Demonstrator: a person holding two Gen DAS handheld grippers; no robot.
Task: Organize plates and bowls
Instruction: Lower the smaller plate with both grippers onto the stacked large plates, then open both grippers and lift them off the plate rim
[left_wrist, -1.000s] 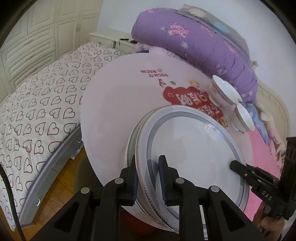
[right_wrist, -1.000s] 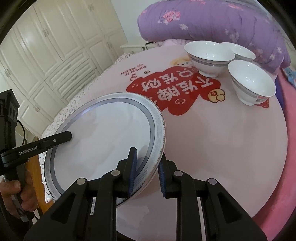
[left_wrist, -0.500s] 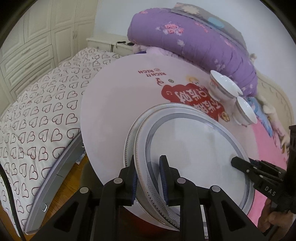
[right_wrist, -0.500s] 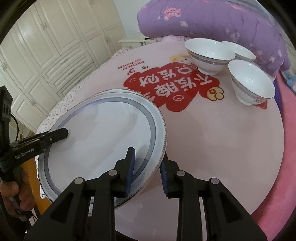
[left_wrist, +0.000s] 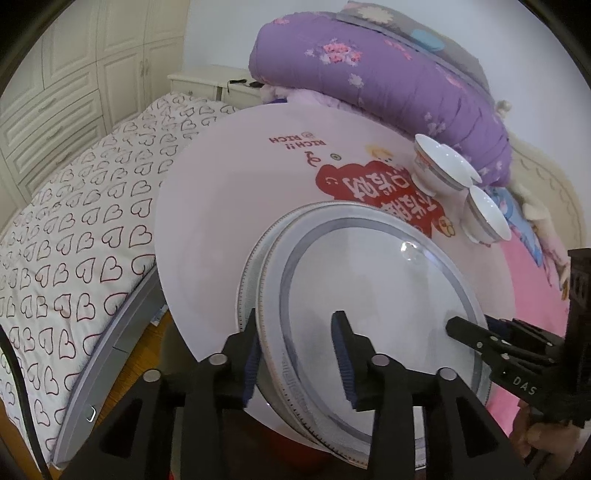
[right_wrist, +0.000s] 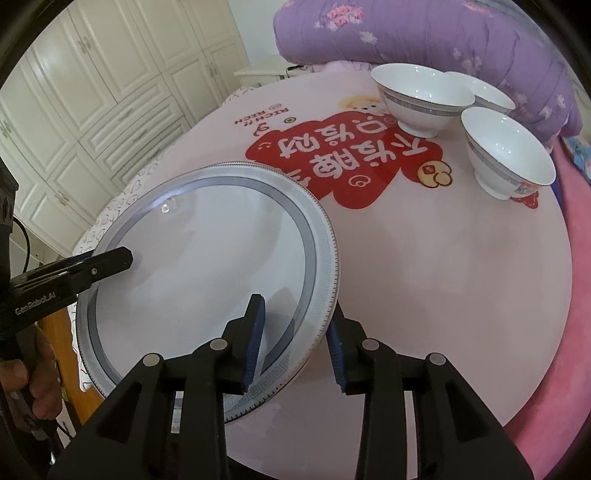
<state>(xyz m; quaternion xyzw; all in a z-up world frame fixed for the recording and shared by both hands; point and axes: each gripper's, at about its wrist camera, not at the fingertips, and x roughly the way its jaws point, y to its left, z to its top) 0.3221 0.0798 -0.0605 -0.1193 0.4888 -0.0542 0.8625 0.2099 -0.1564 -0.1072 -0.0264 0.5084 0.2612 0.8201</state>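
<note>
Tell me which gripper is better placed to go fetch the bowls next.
Right. The right gripper sits open at the plate's rim on the side facing the three bowls, with bare table between. The left gripper, also open, is across the plate.

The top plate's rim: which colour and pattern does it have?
The top plate is white with a grey ring and a pale grey key-pattern border. It shows best in the right wrist view.

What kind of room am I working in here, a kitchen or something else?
Most likely a bedroom, not a kitchen. A bed with a heart-print sheet sits beside the round pink table, a rolled purple quilt lies behind it, and white wardrobe doors line the wall.
</note>
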